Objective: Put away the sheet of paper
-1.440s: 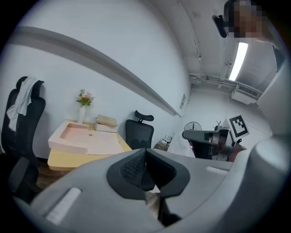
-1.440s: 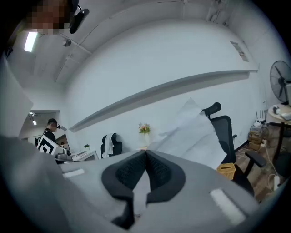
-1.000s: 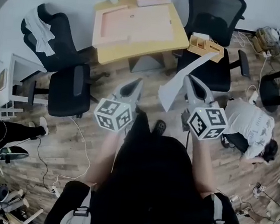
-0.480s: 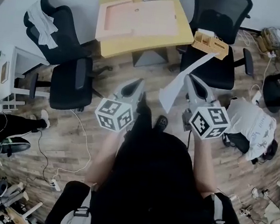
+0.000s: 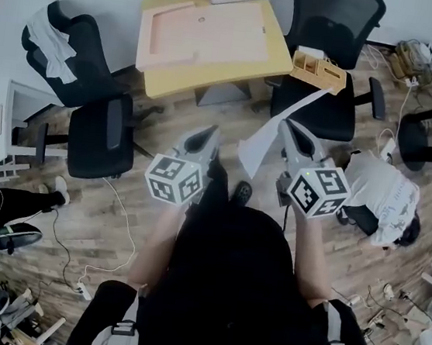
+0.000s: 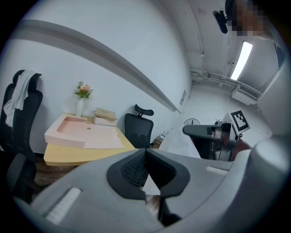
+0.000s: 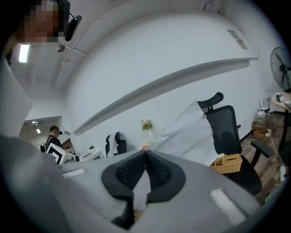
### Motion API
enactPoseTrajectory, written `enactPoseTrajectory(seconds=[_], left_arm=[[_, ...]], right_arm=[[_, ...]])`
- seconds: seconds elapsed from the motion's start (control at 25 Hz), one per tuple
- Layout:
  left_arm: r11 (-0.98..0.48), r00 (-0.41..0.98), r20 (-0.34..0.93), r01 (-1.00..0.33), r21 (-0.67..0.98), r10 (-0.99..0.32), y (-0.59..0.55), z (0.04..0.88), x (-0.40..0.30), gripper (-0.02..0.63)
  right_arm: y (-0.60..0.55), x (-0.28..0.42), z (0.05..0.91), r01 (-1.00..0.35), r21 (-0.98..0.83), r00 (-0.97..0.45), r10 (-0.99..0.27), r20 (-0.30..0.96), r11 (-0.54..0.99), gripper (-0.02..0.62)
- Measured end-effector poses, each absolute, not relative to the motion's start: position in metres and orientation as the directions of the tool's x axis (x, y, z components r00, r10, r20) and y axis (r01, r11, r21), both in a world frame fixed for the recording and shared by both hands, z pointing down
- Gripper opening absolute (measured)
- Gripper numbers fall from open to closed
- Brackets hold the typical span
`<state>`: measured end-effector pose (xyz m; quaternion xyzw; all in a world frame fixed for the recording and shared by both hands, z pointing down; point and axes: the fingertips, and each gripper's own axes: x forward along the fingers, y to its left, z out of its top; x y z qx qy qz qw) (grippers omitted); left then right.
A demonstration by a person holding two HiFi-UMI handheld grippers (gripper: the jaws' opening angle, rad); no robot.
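Sheet of paper (image 5: pixel 263 142) hangs in the air over the floor, its long axis slanting from my right gripper (image 5: pixel 287 125) toward the wicker basket (image 5: pixel 319 70) on the chair (image 5: pixel 332 26). The right jaws are pinched on the sheet. The left gripper (image 5: pixel 211 132) has its jaws together, empty. I can't read any writing. The basket holds something white.

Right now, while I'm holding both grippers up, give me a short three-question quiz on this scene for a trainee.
1. True or false: the left gripper grips the sheet of paper.
2. What sits on the seat of the black chair right of the table? A wicker basket; B vase; C laptop.
3. Fill in: the pink tray lies on the ___.
Key: 1 false, the right gripper grips it; 2 A; 3 table.
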<state>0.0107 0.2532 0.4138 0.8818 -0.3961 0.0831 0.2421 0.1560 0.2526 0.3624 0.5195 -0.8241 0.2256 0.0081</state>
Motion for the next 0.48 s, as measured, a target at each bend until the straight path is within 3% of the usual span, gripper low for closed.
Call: enactPoseTrajectory(seconds=[0.48], left_arm=[[-0.601,0.705,0.304,-0.707,0.374,-0.641,0.129,0.400,-0.012,0.009]], right_arm=[[0.139,0.136,0.350,-0.887,-0.328,-0.420,-0.865,0.276,0.326,0.003]])
